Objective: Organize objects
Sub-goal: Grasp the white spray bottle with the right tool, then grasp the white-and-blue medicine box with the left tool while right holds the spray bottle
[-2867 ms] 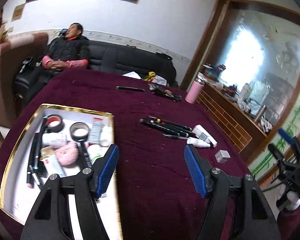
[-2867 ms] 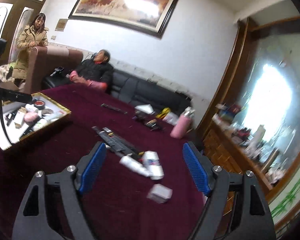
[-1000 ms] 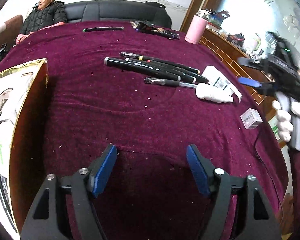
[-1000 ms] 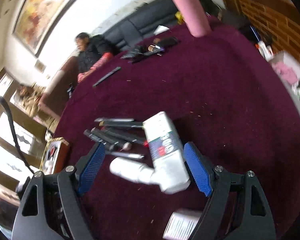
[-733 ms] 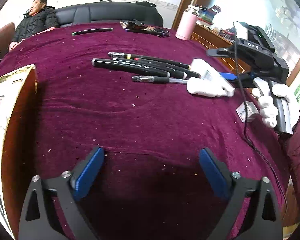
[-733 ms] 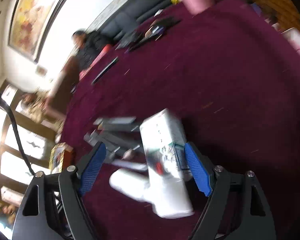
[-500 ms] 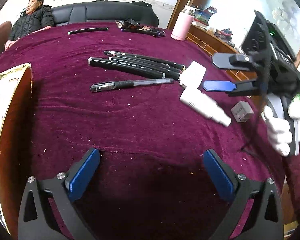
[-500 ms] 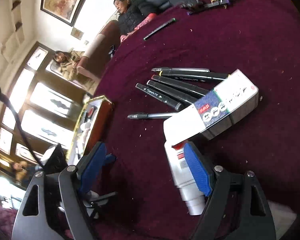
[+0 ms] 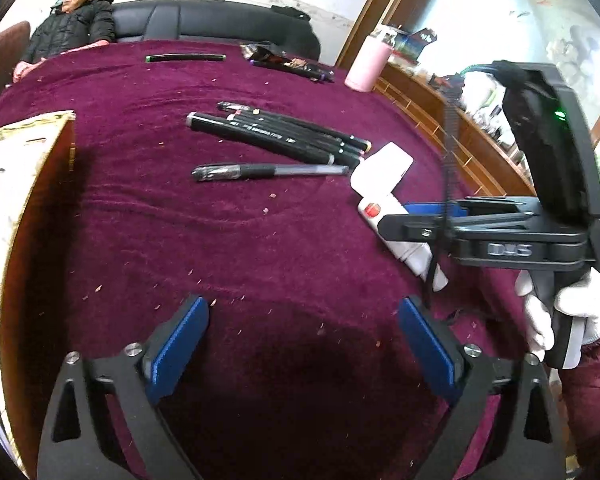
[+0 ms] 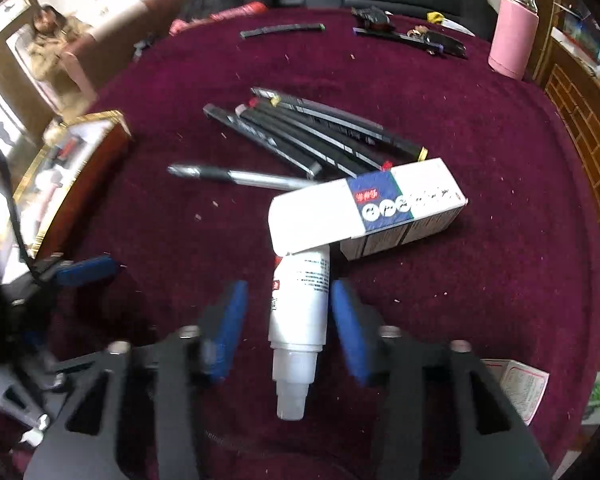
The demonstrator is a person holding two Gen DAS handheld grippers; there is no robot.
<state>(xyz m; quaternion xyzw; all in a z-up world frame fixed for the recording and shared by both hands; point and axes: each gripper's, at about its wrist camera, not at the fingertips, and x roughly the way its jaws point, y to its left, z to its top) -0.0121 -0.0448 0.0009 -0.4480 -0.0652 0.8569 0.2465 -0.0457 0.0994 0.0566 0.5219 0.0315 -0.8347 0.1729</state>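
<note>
On maroon cloth (image 9: 260,248) — right gripper (image 10: 286,316) narrowly straddles white bottle (image 10: 300,304) | left gripper (image 9: 304,336) wide — holding nothing

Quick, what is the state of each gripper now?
Left gripper: open, holding nothing.
Right gripper: open around the white bottle, not yet shut on it.

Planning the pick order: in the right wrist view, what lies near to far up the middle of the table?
Right gripper, around the white bottle → white box → clear pen → black markers → long dark stick by the far edge.
</note>
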